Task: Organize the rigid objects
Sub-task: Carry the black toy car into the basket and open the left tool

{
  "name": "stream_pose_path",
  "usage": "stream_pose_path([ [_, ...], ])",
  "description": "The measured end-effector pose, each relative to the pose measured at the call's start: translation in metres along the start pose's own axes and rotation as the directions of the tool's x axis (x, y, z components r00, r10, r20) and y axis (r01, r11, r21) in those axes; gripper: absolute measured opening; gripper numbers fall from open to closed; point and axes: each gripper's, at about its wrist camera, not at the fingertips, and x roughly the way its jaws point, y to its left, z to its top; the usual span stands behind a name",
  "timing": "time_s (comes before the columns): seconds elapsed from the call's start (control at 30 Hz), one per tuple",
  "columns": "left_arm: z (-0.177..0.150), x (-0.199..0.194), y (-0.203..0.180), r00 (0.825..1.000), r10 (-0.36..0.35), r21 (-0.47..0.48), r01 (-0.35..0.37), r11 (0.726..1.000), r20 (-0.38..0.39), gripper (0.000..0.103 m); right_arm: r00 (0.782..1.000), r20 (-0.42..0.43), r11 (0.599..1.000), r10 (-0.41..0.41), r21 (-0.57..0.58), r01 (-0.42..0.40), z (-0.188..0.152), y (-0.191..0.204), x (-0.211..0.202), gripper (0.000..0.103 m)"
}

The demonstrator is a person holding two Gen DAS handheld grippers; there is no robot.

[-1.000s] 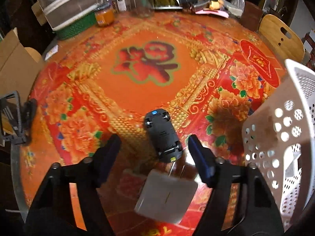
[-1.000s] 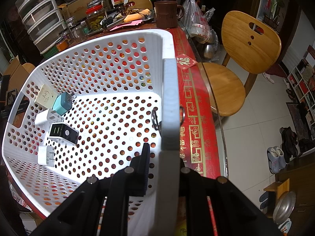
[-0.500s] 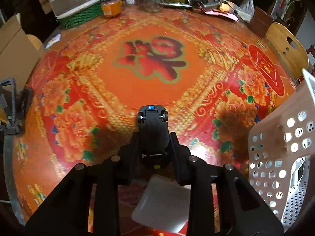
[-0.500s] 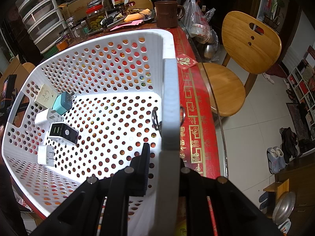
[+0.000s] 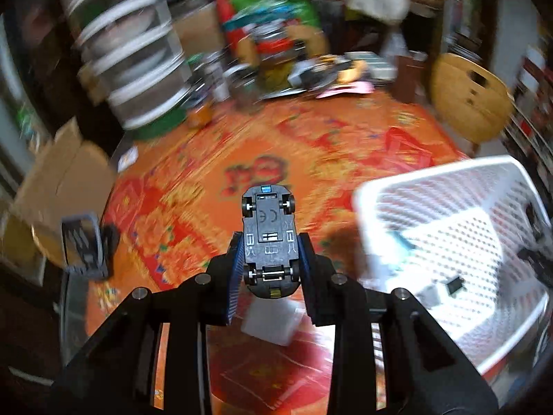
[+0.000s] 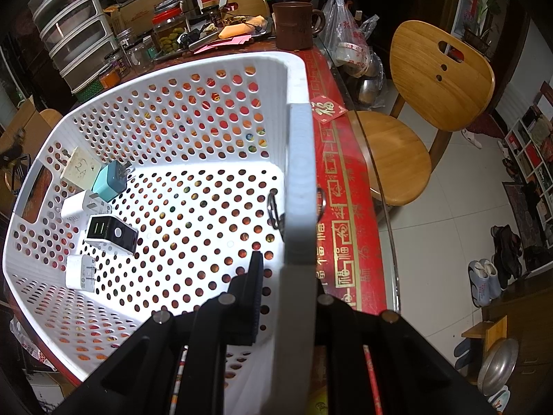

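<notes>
My left gripper (image 5: pixel 270 259) is shut on a black toy car (image 5: pixel 269 238), held upside down with its wheels up, above the red patterned table (image 5: pixel 193 186). A white charger block (image 5: pixel 273 318) lies on the table below it. The white perforated basket (image 5: pixel 477 328) is to the right. My right gripper (image 6: pixel 287 276) is shut on the basket's right rim (image 6: pixel 299 186). Inside the basket lie several chargers: a cream one (image 6: pixel 80 167), a teal one (image 6: pixel 111 183), two white ones (image 6: pixel 83 204) (image 6: pixel 81 271), and a black one (image 6: pixel 110 233).
Drawers (image 6: pixel 74 34), jars (image 6: pixel 169 33) and a brown mug (image 6: pixel 295 26) crowd the table's far side. A wooden chair (image 6: pixel 425 103) stands right of the table. A dark stand (image 5: pixel 84 245) sits at the table's left edge.
My left gripper closed on the toy car and lifted it off the table, swinging toward the basket; the view is blurred by motion. The right gripper has kept hold of the basket rim.
</notes>
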Motion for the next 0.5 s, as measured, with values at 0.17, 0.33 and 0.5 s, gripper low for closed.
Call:
stream_pose_path([
  [0.17, 0.006, -0.021, -0.077, 1.000, 0.008, 0.181, -0.010, 0.983, 0.011, 0.028, 1.000, 0.000, 1.000, 0.000, 0.000, 0.000, 0.000, 0.000, 0.000, 0.013],
  [0.33, 0.004, -0.009, -0.150, 0.998, 0.062, 0.330, -0.052, 0.943, -0.020, 0.028, 1.000, 0.000, 1.000, 0.000, 0.000, 0.000, 0.000, 0.000, 0.000, 0.013],
  [0.5, 0.006, 0.011, -0.190, 0.993, 0.104, 0.393, -0.075, 0.916, -0.051, 0.028, 1.000, 0.000, 1.000, -0.001, 0.000, 0.001, 0.000, 0.000, 0.000, 0.013],
])
